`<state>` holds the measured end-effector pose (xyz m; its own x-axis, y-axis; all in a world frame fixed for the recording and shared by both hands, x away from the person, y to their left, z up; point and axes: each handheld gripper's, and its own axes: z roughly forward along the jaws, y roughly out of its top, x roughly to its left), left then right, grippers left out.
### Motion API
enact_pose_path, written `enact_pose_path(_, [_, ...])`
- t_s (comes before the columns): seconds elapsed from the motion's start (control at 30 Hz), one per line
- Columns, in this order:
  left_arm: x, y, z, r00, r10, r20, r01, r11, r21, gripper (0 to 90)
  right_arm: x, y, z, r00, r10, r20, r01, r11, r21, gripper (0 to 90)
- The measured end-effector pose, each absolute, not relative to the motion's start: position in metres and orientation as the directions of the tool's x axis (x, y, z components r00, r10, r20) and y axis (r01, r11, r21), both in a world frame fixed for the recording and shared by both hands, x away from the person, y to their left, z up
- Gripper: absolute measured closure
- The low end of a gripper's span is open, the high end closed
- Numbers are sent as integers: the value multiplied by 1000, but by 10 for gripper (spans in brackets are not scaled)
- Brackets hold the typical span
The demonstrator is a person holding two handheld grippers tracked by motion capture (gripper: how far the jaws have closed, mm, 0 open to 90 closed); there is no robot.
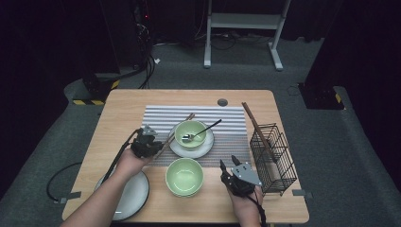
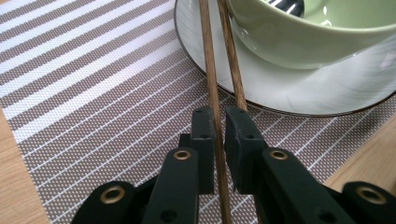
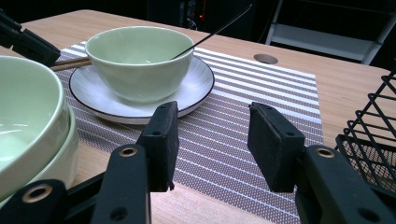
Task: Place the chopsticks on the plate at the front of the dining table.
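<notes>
Clamping a pair of brown wooden chopsticks [image 2: 215,88], the left gripper [image 2: 219,140] has its jaws drawn nearly together, with one stick plainly pinched between the pads and the second running just under the right-hand pad, so whether both are truly caught cannot be told. In the high view that left gripper [image 1: 150,143] sits on the left part of the striped placemat [image 1: 161,116], and the chopsticks [image 1: 177,128] slant away to the far right with their far ends resting on the rim of the white saucer [image 1: 204,149]. On that saucer stands a green bowl [image 1: 191,133] holding a dark-handled spoon [image 1: 204,129]. The right gripper [image 3: 212,140] has its jaws standing apart with nothing between them; it hovers low at the near right [image 1: 227,171], between a second green bowl [image 1: 184,176] and the black wire basket [image 1: 274,158], which already holds one long stick. The step in hand looks like the pick-up of the chopsticks, grip made but lift not yet begun. The next move probably calls for a level lift that clears the saucer rim without nudging the bowl, then a carry right toward the basket.
</notes>
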<state>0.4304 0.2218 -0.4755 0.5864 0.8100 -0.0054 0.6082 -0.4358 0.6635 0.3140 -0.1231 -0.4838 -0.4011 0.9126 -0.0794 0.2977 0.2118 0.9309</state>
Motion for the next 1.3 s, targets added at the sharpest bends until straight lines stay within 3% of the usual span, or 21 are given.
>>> enact_pose_path(0.33, [433, 221, -479, 612, 789, -52, 606, -425, 672, 835, 314, -123, -484, -402, 912, -80, 298, 213, 931, 534])
enact_pose_path(0.8, [431, 224, -470, 596, 801, -50, 589, -393, 706, 830, 314, -123, -484, -402, 912, -80, 297, 213, 931, 537])
enact_pose_path(1.3, [438, 223, -481, 582, 812, -32, 620, -419, 664, 833, 314, -124, -484, -400, 914, -76, 300, 209, 931, 539])
